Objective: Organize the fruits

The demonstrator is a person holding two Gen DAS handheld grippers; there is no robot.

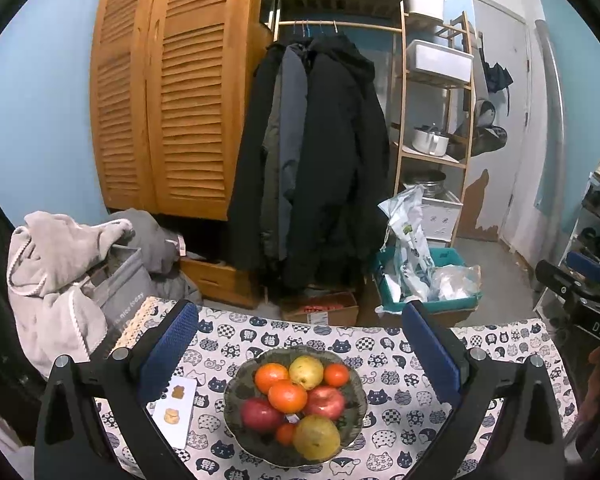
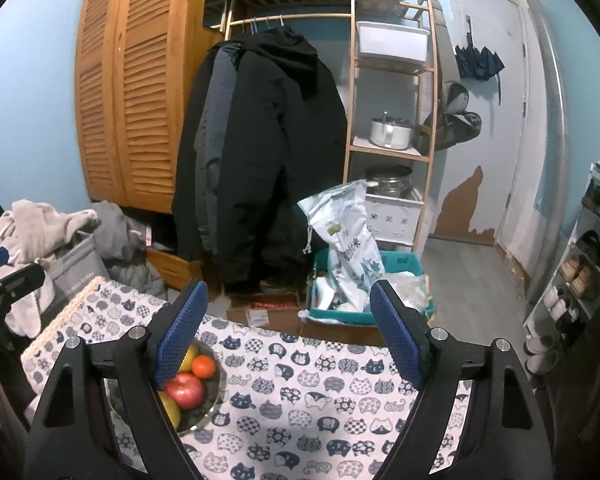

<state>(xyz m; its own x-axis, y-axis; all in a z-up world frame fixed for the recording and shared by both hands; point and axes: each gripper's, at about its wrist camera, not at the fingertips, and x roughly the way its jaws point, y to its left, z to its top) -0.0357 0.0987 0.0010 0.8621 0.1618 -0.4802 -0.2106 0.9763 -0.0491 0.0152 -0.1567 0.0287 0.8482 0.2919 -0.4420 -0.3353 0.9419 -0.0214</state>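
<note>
Hovering wide open and empty, the left gripper (image 1: 300, 360) is held above the fruit bowl (image 1: 352, 412), piled with oranges, apples and pears; the right gripper (image 2: 288, 336), equally spread, is held beside it. Round fruit is best gripped centrally.

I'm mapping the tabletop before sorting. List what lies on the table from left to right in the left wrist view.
Left tool's left finger pad → white card with two small brown pieces → fruit bowl holding oranges, red apples and yellow pears → left tool's right finger pad → the right tool at the frame's edge.
</note>
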